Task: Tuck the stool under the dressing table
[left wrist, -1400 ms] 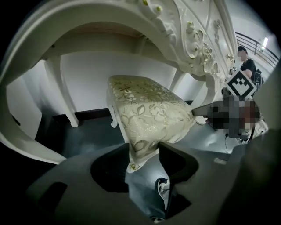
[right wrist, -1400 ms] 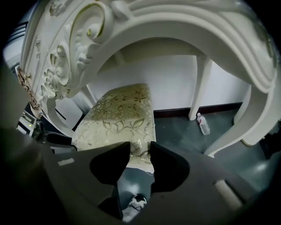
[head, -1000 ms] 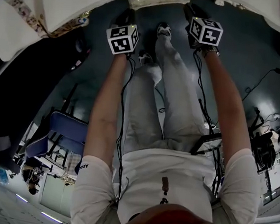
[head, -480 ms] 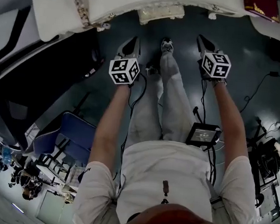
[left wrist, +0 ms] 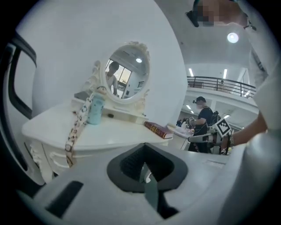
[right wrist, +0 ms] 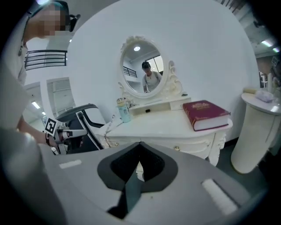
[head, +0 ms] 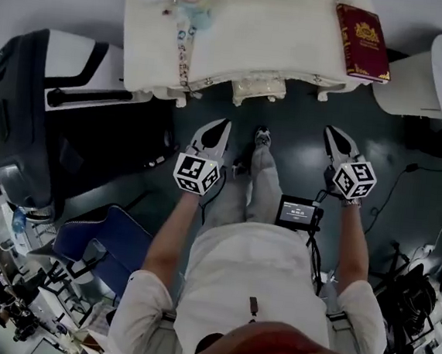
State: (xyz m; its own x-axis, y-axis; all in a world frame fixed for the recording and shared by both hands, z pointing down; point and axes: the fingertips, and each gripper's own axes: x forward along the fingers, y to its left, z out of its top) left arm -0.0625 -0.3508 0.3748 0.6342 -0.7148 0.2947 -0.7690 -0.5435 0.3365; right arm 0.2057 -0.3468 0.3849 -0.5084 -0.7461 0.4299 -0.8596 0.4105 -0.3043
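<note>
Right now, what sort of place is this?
Probably a bedroom mock-up inside a big lab hall: white dressing table with oval mirror, a mezzanine railing behind, cabled equipment on the floor.

White table (head: 282, 30) and stool (head: 258, 87) ahead of left tongs (head: 223, 124) and right tongs (head: 332, 132). Beyond the right: dark red book (head: 362, 42), gold emblem. Beyond the left: pale blue bottle (left wrist: 95, 110), spotted strap (left wrist: 77, 127).

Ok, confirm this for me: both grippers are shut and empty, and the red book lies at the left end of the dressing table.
Not quite. The red book lies at the right end of the dressing table, not the left; the head view shows it. The rest holds: the left gripper and the right gripper are both shut and empty.
</note>
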